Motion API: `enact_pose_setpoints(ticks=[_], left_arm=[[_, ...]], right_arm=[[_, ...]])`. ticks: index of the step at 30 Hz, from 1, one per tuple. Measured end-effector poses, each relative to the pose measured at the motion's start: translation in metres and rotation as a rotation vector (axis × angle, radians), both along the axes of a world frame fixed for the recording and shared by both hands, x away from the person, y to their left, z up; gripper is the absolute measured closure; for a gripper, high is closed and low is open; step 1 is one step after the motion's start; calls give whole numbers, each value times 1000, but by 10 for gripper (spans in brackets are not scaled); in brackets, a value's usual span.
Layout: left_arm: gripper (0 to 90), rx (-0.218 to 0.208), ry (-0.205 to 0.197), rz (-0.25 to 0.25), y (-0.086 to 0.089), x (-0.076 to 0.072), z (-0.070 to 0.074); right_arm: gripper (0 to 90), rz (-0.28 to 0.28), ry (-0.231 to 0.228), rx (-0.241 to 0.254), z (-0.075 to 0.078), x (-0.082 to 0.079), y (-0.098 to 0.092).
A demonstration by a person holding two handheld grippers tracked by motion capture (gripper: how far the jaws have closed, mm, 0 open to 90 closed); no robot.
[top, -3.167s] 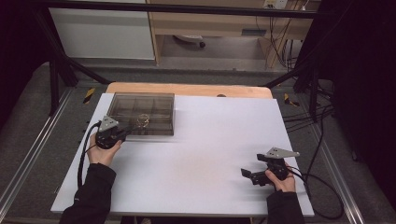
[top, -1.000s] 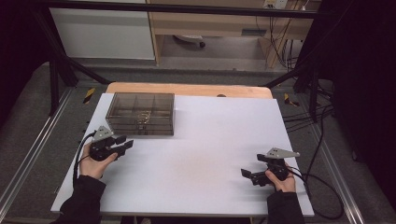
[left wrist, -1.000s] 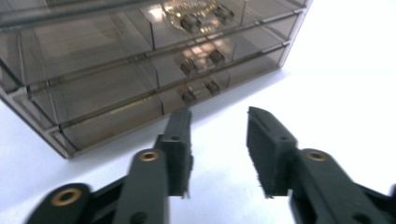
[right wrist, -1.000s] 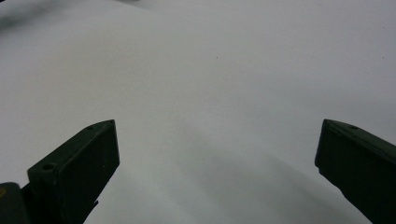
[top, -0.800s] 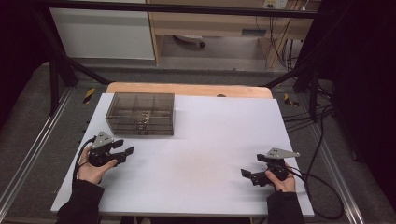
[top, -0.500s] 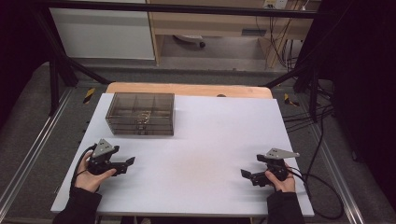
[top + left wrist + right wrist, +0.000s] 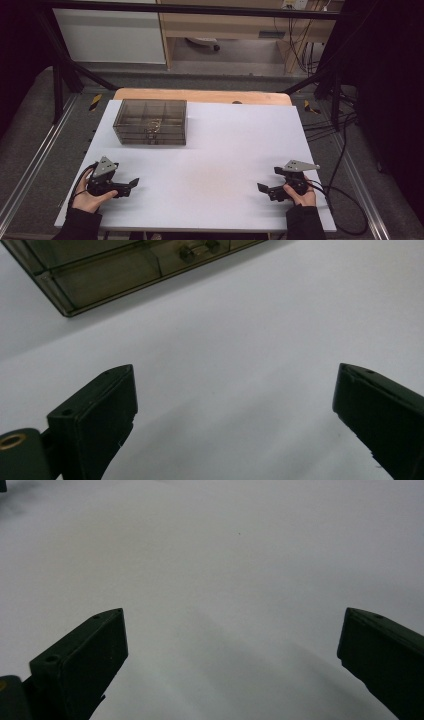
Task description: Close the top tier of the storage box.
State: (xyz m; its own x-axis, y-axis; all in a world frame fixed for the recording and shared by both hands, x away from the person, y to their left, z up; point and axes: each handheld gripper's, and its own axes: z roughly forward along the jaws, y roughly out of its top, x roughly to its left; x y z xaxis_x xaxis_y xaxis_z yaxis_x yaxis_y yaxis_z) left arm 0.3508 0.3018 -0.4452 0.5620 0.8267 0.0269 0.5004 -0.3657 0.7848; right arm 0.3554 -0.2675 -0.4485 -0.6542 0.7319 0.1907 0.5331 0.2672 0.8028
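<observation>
No brand, label or readable writing appears on anything here.

At the lower left of the high view the left gripper (image 7: 129, 185) rests low over the white table (image 7: 225, 150), held in the person's left hand (image 7: 90, 197), with the sleeve cut off by the bottom edge. Its jaws have just been opening and now stand wide apart with nothing between them; in the left gripper view (image 7: 235, 420) only bare white surface lies in the gap, and both jaws are cropped at the bottom of the frame.

Above it, in the upper left part of the table, sits the smoky clear drawer box (image 7: 150, 121), well apart from the gripper. Dividers split its top into compartments, and one of the middle ones holds a small pale tangle, too small to identify. Two knobs show on the front. In the left gripper view the box (image 7: 100, 275) runs tilted across the upper left, cut off by the top edge, with the knobs (image 7: 197, 249) blurred.

Along the table's far edge a strip of bare wood (image 7: 200, 95) shows.

At the lower right of the high view the right gripper (image 7: 265, 189) rests on the table in the right hand (image 7: 300, 195), its cable (image 7: 345, 205) looping off the right edge. Its jaws are also spread wide and empty; the right gripper view (image 7: 232, 665) shows plain white table between them, far from the box.
</observation>
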Motion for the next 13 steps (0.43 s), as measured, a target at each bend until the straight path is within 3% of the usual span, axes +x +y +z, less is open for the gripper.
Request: enact_pose_setpoints(ticks=[13], left_arm=[[38, 2, -2, -21, 1, -2, -2]], right_arm=[[7, 5, -2, -3, -1, 0, 1]])
